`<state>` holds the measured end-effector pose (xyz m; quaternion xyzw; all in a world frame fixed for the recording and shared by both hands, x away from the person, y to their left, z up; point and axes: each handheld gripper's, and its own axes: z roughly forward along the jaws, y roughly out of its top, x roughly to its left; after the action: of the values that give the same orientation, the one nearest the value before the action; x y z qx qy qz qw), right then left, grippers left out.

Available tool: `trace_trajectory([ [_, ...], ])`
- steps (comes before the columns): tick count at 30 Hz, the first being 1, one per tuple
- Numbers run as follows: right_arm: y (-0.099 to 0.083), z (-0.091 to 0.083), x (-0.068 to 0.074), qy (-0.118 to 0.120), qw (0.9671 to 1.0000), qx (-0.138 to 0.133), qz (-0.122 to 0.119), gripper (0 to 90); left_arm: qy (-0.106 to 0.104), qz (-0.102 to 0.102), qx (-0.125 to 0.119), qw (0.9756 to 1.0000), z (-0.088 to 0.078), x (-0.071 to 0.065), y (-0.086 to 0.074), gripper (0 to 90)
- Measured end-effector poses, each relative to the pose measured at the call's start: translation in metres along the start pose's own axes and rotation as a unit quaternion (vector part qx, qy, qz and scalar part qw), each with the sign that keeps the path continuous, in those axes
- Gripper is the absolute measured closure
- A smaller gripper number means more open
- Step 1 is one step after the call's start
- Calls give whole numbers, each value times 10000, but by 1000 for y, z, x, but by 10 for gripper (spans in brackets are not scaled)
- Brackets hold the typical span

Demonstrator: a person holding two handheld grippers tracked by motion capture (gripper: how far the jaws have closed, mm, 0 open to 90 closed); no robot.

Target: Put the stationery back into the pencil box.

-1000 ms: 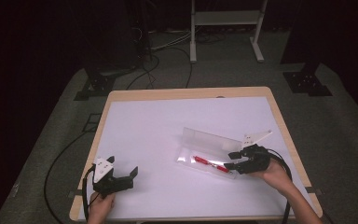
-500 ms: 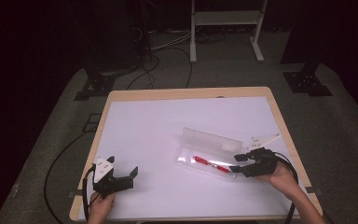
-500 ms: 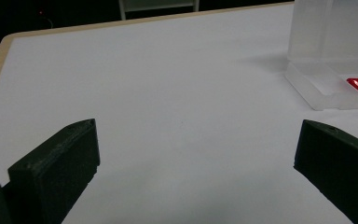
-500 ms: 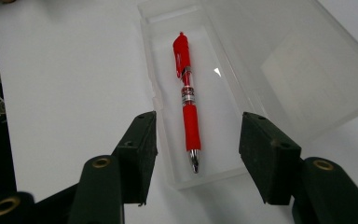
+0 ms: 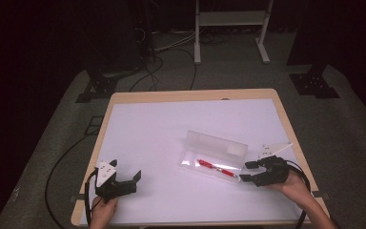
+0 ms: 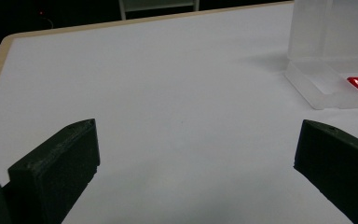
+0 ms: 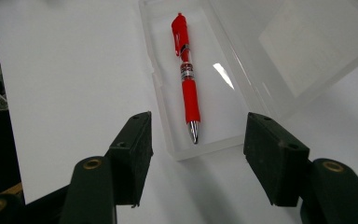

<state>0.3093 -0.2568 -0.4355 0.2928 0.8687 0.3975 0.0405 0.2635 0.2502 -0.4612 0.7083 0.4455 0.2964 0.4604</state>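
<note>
Nearest the person, the right gripper (image 5: 249, 172) sits at the near right of the table (image 5: 138, 138), its jaws standing well apart with nothing pressed between them; they have just been opening wider, and in the right gripper view they frame the short near end of the clear case (image 7: 200, 126) without touching it; the red pen (image 7: 186, 79) lies lengthwise in the tray of that case, its metal tip toward the jaws and its clip end farther off; the hinged lid (image 7: 307, 42) stands open on the far side of the tray. The step in hand looks like either fetching the pen out or shutting the lid on it, and which one I cannot tell; for the pen, it would be best to come down along the tray's length, jaws either side of the grip section, keeping clear of the tray walls so the light case does not skid; for the lid, a gentle push from behind with one jaw would serve, the case steadied first. Well apart at the near left, the left gripper (image 5: 124, 179) rests with jaws wide and empty; the high view shows the case (image 5: 214, 155) just beside the right gripper.
</note>
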Motion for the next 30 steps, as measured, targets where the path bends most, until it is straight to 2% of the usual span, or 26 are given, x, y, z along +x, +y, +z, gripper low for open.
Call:
trace_trajectory([
  [7,-10,-5,0,-60,10000,-31,14,408,-7,-3,4,10000,0,0,0,0],
  [11,-16,-8,-1,-87,9999,-32,132,392,-2,6,9,10000,0,0,0,0],
  [22,-29,-13,-1,-120,9997,-41,221,388,10,14,6,10000,0,-1,0,0],
  [30,-39,-20,-2,-175,9993,-148,296,384,11,4,5,10000,0,-1,0,0],
])
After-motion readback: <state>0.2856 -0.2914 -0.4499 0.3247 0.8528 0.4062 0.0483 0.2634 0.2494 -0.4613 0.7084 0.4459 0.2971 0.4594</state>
